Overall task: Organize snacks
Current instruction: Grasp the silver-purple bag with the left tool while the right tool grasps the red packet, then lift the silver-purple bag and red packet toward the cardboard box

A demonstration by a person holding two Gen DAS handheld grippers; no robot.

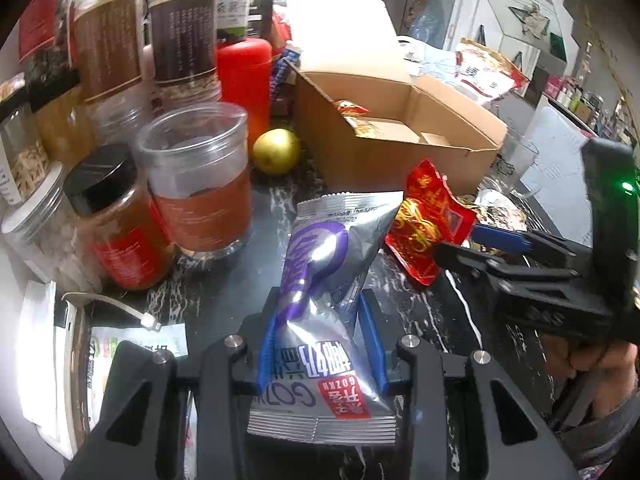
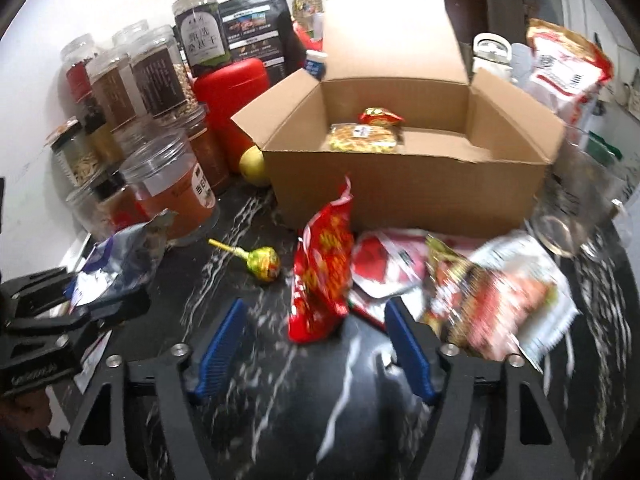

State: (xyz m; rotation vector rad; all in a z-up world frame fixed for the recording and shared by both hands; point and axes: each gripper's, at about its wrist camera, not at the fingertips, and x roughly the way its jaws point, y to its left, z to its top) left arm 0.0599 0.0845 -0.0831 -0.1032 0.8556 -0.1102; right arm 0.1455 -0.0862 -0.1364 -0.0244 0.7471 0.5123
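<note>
My left gripper (image 1: 320, 300) is shut on a silver and purple snack packet (image 1: 320, 256), which it holds upright above the dark marble counter. In the right wrist view the same packet (image 2: 120, 264) shows at the far left in that gripper (image 2: 76, 300). My right gripper (image 2: 316, 308) stands open around a red and gold snack packet (image 2: 324, 272); its blue pads (image 2: 224, 344) sit clear of the packet on both sides. The left wrist view shows the right gripper (image 1: 456, 240) at that red packet (image 1: 428, 220). An open cardboard box (image 2: 400, 192) behind holds two small packets (image 2: 364, 136).
Several jars (image 1: 200, 184) and a red canister (image 1: 244, 76) crowd the left side, with a yellow fruit (image 1: 276, 150) beside the box (image 1: 400, 148). A lollipop (image 2: 264, 262) and more packets (image 2: 500, 292) lie before the box. A clear glass (image 2: 568, 208) stands at the right.
</note>
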